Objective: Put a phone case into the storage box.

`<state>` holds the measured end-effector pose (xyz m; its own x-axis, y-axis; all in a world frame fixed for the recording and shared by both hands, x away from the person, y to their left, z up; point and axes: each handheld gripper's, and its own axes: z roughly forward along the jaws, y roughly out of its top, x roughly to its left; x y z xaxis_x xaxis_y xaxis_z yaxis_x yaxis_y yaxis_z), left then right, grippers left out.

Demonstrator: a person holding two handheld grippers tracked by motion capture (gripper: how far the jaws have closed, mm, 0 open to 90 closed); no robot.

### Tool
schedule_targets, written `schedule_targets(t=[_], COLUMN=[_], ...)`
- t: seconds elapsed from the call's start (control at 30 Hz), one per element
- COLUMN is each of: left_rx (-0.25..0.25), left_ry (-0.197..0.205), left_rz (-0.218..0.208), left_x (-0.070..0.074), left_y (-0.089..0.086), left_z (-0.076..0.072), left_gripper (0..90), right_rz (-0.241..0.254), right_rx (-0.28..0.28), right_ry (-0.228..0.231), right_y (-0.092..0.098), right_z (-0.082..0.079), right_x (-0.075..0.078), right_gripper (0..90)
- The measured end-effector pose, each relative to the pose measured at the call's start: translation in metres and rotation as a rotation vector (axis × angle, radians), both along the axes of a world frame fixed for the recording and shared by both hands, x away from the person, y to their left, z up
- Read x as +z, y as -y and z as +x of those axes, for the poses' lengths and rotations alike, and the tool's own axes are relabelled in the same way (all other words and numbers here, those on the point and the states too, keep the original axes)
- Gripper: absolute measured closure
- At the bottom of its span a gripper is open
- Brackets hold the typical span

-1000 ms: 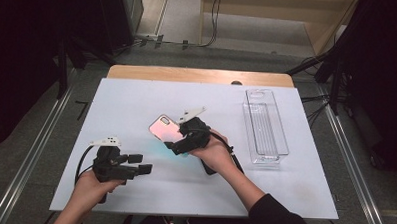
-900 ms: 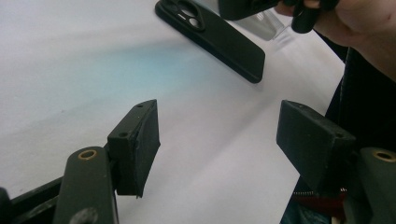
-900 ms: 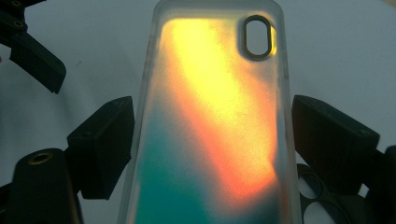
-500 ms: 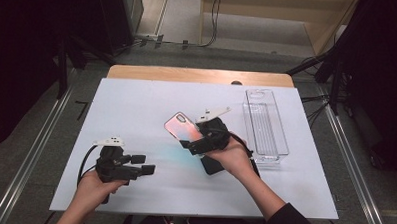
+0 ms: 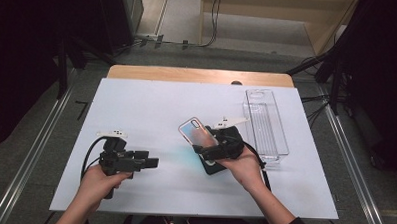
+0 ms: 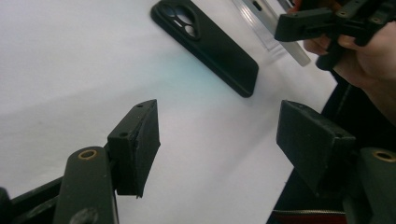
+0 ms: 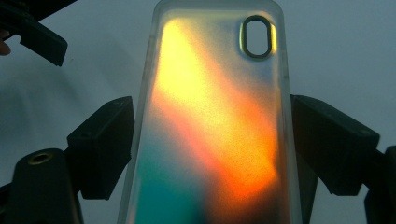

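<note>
My right gripper [image 5: 208, 150] is shut on a translucent iridescent phone case [image 5: 197, 133], held above the white table [image 5: 146, 105] at centre right. In the right gripper view both pads press the long edges of the case [image 7: 210, 116], its camera hole at the far end. A black phone case [image 5: 210, 168] lies flat on the table just under that hand, and it shows camera cut-outs up in the left gripper view [image 6: 210, 46]. My left gripper [image 5: 153, 163] rests at the front left, its jaws [image 6: 219, 140] open with nothing between them.
A clear plastic tray [image 5: 266, 125] stands lengthwise near the table's right edge, close beside the right hand. A wooden strip [image 5: 198, 75] runs along the far edge. Metal rails flank the table on both sides.
My right gripper has carried the iridescent case to the right, nearer the clear tray. The left gripper has stayed in place.
</note>
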<state>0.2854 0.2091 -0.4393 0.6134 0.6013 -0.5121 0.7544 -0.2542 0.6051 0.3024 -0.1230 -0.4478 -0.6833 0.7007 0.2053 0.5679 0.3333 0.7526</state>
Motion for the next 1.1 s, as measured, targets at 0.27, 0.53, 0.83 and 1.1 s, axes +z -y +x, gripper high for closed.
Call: schedule_targets(t=[0.27, 0.53, 0.83, 1.1], left_rx=[0.012, 0.006, 0.024, 0.033], left_ry=[0.018, 0.017, 0.006, -0.003], left_rz=[0.007, 0.016, 0.023, 0.017], left_x=[0.017, 0.022, 0.026, 0.03], left_y=[0.012, 0.025, 0.035, 0.044], left_z=[0.011, 0.021, 0.03, 0.04], left_gripper=[30.4, 30.3, 30.3, 30.4], right_rz=[0.069, 0.138, 0.266, 0.307], right_rx=[-0.08, -0.133, -0.239, -0.283], right_ry=[-0.061, -0.107, -0.101, -0.092], right_y=[-0.004, -0.008, -0.008, -0.01], right_z=[-0.008, -0.016, -0.023, -0.026], right_x=[-0.011, -0.023, -0.03, -0.035], right_gripper=[14.9, 15.0, 15.0, 15.0])
